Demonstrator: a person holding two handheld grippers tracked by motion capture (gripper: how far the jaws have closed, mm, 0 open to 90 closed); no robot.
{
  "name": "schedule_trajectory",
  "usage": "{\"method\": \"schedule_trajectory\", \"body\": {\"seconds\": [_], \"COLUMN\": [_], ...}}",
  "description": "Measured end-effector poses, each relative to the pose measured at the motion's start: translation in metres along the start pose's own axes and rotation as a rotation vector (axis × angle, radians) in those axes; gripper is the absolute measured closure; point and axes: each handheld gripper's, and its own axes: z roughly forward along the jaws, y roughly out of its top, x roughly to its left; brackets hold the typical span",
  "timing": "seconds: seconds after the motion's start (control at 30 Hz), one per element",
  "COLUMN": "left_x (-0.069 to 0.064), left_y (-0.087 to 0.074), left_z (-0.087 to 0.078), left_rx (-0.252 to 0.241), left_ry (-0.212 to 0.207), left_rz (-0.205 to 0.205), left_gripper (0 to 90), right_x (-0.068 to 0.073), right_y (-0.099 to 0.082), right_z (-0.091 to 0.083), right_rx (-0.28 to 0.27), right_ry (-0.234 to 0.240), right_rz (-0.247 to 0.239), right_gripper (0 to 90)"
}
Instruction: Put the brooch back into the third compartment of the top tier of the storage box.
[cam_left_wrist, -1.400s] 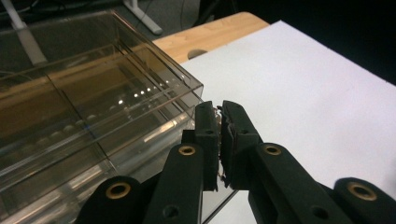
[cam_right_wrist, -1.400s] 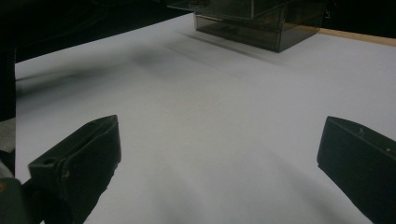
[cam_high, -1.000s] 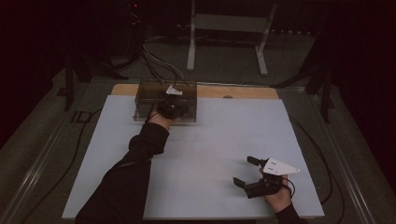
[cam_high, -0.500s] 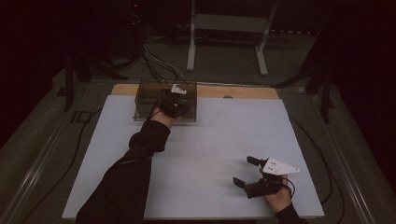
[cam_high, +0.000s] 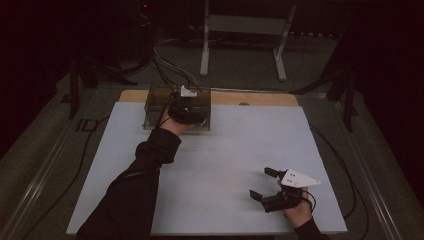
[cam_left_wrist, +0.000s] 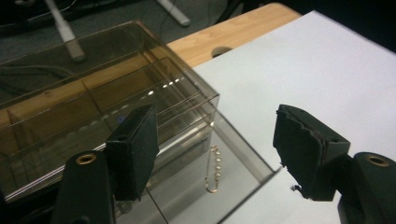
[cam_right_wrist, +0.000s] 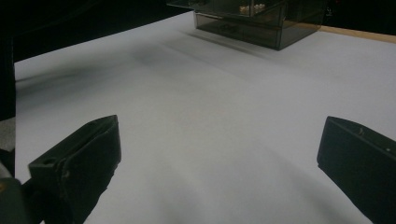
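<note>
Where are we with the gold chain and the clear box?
Done, it seems: the thin gold bead chain lies inside the smoky clear plastic compartment box. In hand: nothing; the left gripper has just opened above it, fingers apart. The right gripper rests open on the white tabletop. Left: pulling the left hand back.

Dim room, dark at the edges; the white desk (cam_high: 225, 165) catches the light. Soft shadows cross it. The clear box (cam_left_wrist: 116, 93) glints; near gripper jaws blur slightly.

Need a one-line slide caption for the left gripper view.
Left gripper, jaws just opened, above a gold chain lying in the clear box.
</note>
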Motion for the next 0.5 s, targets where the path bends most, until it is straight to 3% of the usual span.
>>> {"method": "schedule_trajectory", "body": {"seconds": [0.13,0.23,0.33,0.4,0.5], "left_x": [0.001,0.002,0.004,0.006,0.005], "left_y": [0.001,0.002,0.004,0.004,0.004], "left_z": [-0.008,-0.016,-0.023,-0.026,-0.030], "left_rx": [-0.009,-0.024,-0.016,-0.018,0.012], "left_ry": [-0.019,-0.053,-0.090,-0.110,-0.134], "left_rz": [0.011,-0.005,0.007,0.005,0.044], "left_gripper": [26.7,18.4,9.0,8.6,6.0], "right_x": [0.000,0.000,0.000,0.001,0.001], "right_y": [0.000,0.000,0.000,0.000,0.000], "right_z": [0.000,0.000,0.000,0.000,0.001], "right_rx": [0.002,0.000,0.003,0.003,0.002], "right_ry": [-0.001,-0.001,-0.002,-0.002,-0.001], "right_rz": [-0.005,-0.003,-0.003,-0.003,-0.002], "right_gripper": [0.0,0.0,0.0,0.0,0.0]}}
